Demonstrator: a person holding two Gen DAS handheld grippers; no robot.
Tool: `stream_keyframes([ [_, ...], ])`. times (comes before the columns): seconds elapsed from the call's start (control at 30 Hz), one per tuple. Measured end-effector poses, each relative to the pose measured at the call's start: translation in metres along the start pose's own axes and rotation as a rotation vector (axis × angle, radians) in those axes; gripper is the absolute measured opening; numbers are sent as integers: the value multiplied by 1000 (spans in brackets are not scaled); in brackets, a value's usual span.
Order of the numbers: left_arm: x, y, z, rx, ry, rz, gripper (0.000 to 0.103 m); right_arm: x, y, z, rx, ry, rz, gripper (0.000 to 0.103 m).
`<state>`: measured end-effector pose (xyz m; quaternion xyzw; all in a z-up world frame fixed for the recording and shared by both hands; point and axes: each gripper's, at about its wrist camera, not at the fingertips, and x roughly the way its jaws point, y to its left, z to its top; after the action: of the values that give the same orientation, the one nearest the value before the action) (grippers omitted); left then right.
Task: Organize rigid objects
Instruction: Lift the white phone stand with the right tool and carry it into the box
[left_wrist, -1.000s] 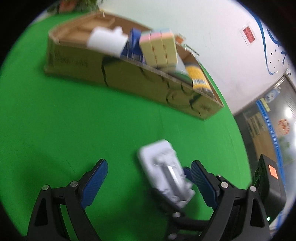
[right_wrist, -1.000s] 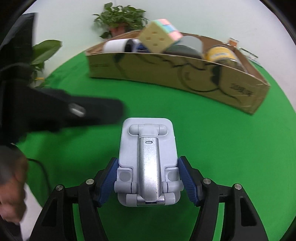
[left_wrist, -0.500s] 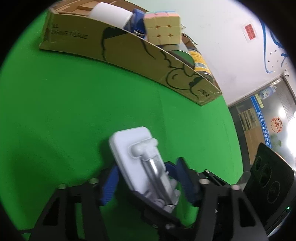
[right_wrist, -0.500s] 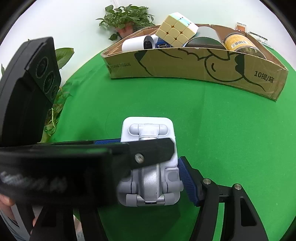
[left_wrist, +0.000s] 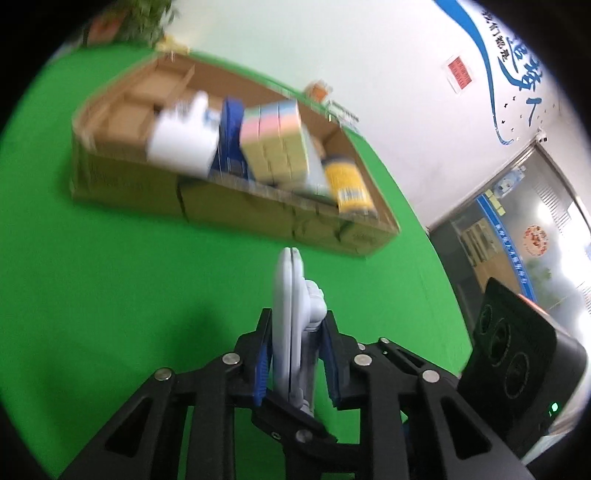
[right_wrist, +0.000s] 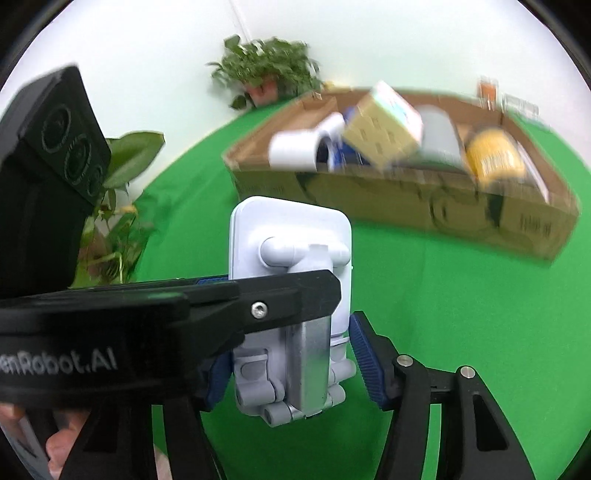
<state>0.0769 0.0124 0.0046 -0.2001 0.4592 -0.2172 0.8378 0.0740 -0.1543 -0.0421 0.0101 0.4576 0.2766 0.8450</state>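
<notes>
A white folding phone stand (left_wrist: 291, 325) with a silver arm is clamped edge-on between the blue pads of my left gripper (left_wrist: 295, 365), lifted above the green cloth. In the right wrist view the stand (right_wrist: 291, 295) faces me, with the left gripper's black finger (right_wrist: 258, 306) crossing it. My right gripper (right_wrist: 291, 362) has its blue pads spread beside the stand's base, the right pad clear of it. A cardboard box (left_wrist: 229, 206) holds a white roll (left_wrist: 181, 144), a pastel cube (left_wrist: 275, 140) and a yellow jar (left_wrist: 349, 184); it also shows in the right wrist view (right_wrist: 406, 199).
Green cloth (left_wrist: 110, 277) covers the table. Potted plants (right_wrist: 266, 74) stand behind the box and at the left edge (right_wrist: 114, 221). A white wall lies behind. The left gripper's black camera block (right_wrist: 48, 166) fills the left of the right wrist view.
My left gripper has closed on the phone stand and lifted it, turning it edge-on. My right gripper's pads have opened away from the stand. Both views have tilted up toward the box.
</notes>
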Motion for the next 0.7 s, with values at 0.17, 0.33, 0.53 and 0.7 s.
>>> stream_keyframes([
  [0.17, -25, 4, 37, 29, -79, 20, 23, 2, 20, 51, -45, -50, 6, 56],
  [0.33, -44, 15, 84, 39, -130, 15, 23, 4, 41, 105, -89, -97, 2, 56],
  [0.53, -41, 52, 156, 19, -106, 12, 23, 42, 50, 187, -71, -65, 28, 56],
  [0.7, -22, 98, 193, -62, -37, -22, 23, 95, 41, 243, 21, 51, 72, 56],
])
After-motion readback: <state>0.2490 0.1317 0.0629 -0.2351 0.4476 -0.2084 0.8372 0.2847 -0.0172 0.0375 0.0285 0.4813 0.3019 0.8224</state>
